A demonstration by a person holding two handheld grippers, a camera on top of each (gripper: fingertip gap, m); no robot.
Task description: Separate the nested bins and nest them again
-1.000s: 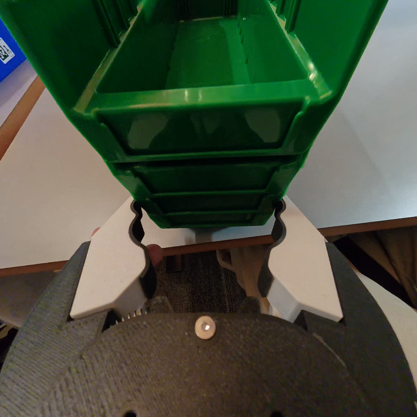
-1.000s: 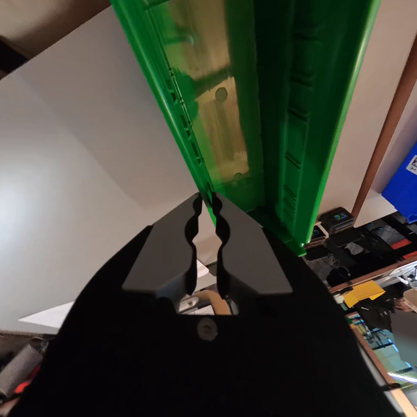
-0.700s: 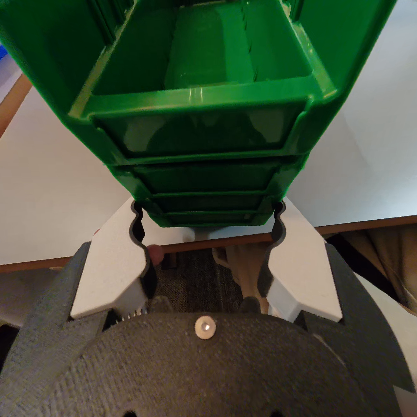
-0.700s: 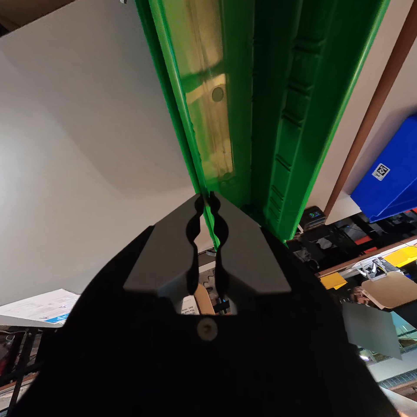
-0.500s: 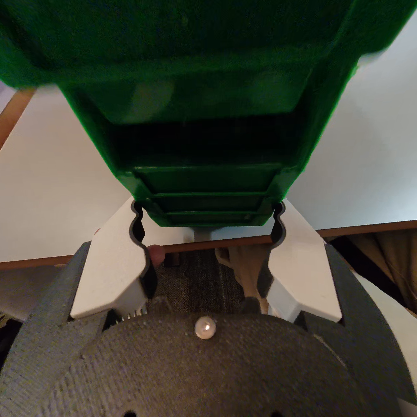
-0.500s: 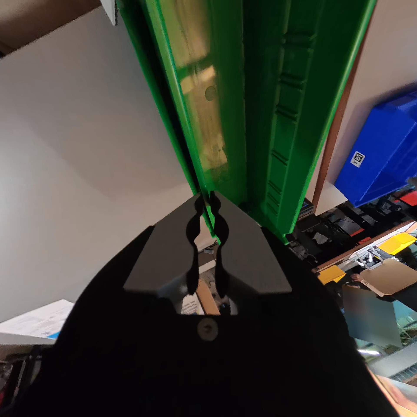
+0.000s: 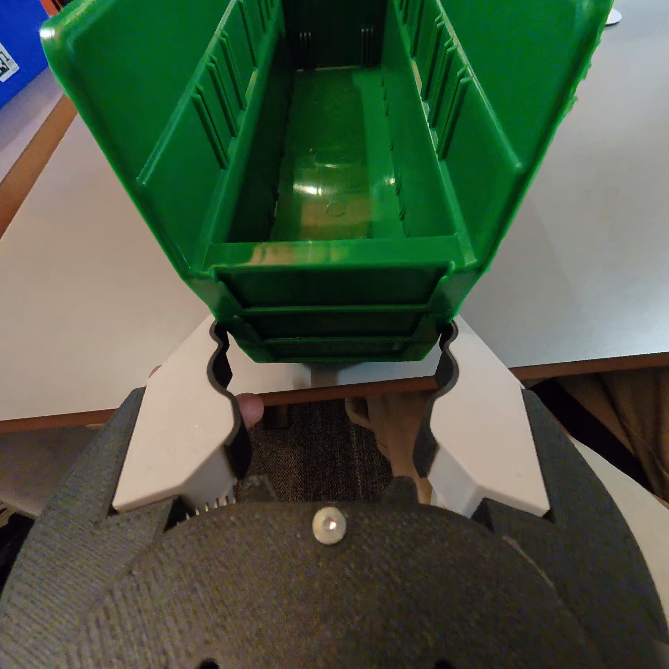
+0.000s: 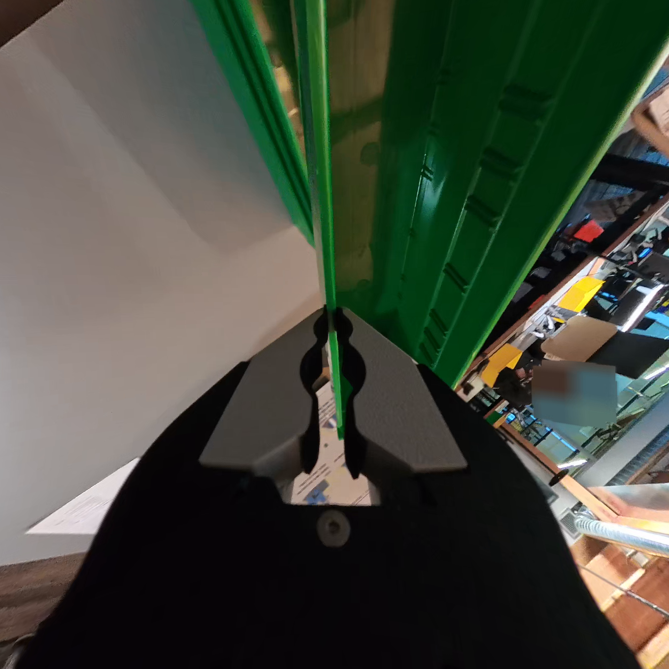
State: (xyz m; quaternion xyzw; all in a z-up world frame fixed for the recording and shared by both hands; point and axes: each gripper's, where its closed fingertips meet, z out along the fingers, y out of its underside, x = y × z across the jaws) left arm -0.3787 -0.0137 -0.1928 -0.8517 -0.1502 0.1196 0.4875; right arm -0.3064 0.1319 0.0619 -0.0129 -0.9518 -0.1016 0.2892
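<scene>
A stack of nested green bins point(image 7: 325, 322) stands at the front edge of the white table point(image 7: 90, 253), its open top facing me. My left gripper point(image 7: 333, 335) spans the stack's lower front end, fingertips pressed on both sides. My right gripper point(image 8: 331, 315) is shut on the thin side wall of a single green bin point(image 8: 452, 144), held on edge above the table point(image 8: 108, 217). The stack point(image 8: 253, 108) shows just left of that wall, apart from it.
A blue bin point(image 7: 18, 43) sits on a neighbouring table at far left. A person's fingertip point(image 7: 249, 403) shows under my left finger. The brown table edge point(image 7: 362, 389) runs just below the stack. A paper sheet point(image 8: 90, 506) and shelves with yellow bins point(image 8: 583, 297) lie beyond.
The top bin, held by my right gripper, has risen out of the stack and left the left wrist view. The left gripper has kept its hold on the lower bins.
</scene>
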